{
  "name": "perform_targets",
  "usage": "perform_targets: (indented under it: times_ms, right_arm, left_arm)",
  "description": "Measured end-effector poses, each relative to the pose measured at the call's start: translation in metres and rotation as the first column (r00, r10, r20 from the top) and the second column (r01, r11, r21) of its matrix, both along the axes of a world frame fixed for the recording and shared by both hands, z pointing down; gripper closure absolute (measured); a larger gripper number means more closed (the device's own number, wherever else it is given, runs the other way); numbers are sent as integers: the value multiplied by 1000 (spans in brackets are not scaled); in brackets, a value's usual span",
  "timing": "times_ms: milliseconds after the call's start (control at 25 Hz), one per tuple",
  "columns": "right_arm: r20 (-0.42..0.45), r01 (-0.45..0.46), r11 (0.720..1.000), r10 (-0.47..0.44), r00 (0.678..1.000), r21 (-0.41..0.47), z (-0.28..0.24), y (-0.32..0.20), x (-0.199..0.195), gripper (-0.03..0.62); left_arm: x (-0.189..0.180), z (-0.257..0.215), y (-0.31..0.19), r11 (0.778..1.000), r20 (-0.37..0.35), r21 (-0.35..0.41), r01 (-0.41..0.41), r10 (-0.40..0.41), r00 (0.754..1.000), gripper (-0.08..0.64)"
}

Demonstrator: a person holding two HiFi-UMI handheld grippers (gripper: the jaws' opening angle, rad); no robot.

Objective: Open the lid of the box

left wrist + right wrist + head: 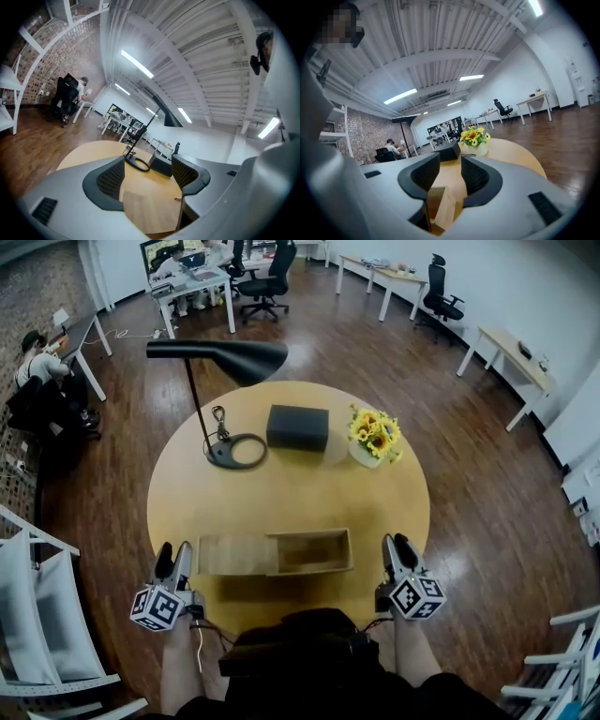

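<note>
The box [311, 552] is a long, shallow tray of pale wood with thin walls, lying flat on the round table [281, 493], near the edge closest to the person, its long side running left to right. Its top stands open, showing a darker, shadowed inside floor. The lid [234, 555] is a flat, plain wooden panel of the same light colour, slid out level towards the left so that it juts past the box's left end, casting a shadow on the table below. Only its right end meets the box; whether it sits in a groove there cannot be told
</note>
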State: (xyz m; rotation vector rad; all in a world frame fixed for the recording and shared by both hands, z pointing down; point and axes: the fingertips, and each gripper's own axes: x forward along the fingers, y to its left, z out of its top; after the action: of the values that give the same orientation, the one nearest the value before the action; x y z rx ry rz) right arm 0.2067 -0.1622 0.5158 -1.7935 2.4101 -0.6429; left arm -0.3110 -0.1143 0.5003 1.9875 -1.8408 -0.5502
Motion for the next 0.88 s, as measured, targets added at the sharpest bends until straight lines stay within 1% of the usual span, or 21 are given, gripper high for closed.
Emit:
perform_targets:
  times_ms: [80, 120, 160, 240, 280, 320, 360, 400, 440, 520, 560, 640, 720, 880]
  right_arm:
    - [0, -14, 999, 14, 1000, 49, -22, 2, 9, 449]
    - [-16, -17, 997, 18, 1000, 69, -33, 3, 12, 451]
    - [-39, -20, 996, 23, 999, 87, -42, 3, 15, 453]
    - [-79, -24, 993, 34, 996, 119, -58, 5, 19, 526]
    - [-92, -23, 991, 35, 995, 130, -64, 6, 21, 552]
    - [-97, -19, 990, 32, 995, 140, -69, 7, 21, 585]
    - [-97, -13, 989, 27, 995, 150, -73, 8, 21, 588]
    - [-92, -7, 987, 22, 996, 162, -78, 10, 21, 589]
    - [-83, -3, 984, 18, 996, 175, -83, 10, 20, 589]
    - [-66, -1, 979, 15, 998, 203, -90, 12, 20, 589]
    - [-61, 1, 977, 12, 998, 215, -93, 13, 20, 589]
    - [-54, 12, 972, 1, 999, 233, -97, 14, 17, 591]
    - [-49, 27, 969, -15, 999, 245, -101, 15, 13, 591]
    - [-58, 48, 970, -36, 998, 239, -101, 15, 10, 591]
  left_arm:
    - [13, -22, 6, 998, 62, 57, -31, 28, 998, 263]
    - [19, -33, 10, 996, 99, 82, -45, 37, 994, 297]
    - [26, -44, 13, 993, 134, 105, -57, 42, 990, 304]
    - [38, -63, 18, 986, 198, 146, -79, 49, 979, 312]
    - [43, -71, 21, 983, 222, 165, -87, 49, 974, 330]
    - [48, -79, 25, 979, 238, 182, -92, 47, 970, 331]
    - [52, -86, 29, 975, 242, 200, -95, 45, 969, 335]
    - [56, -92, 34, 971, 236, 218, -97, 44, 971, 367]
    - [59, -97, 39, 967, 221, 237, -98, 45, 974, 373]
    - [66, -104, 50, 960, 188, 264, -97, 47, 981, 431]
    - [69, -105, 54, 958, 180, 270, -96, 48, 983, 434]
    - [75, -105, 61, 959, 182, 269, -91, 42, 982, 454]
    - [78, -103, 67, 962, 182, 259, -82, 35, 983, 454]
    - [78, -97, 74, 969, 175, 239, -59, 17, 984, 454]
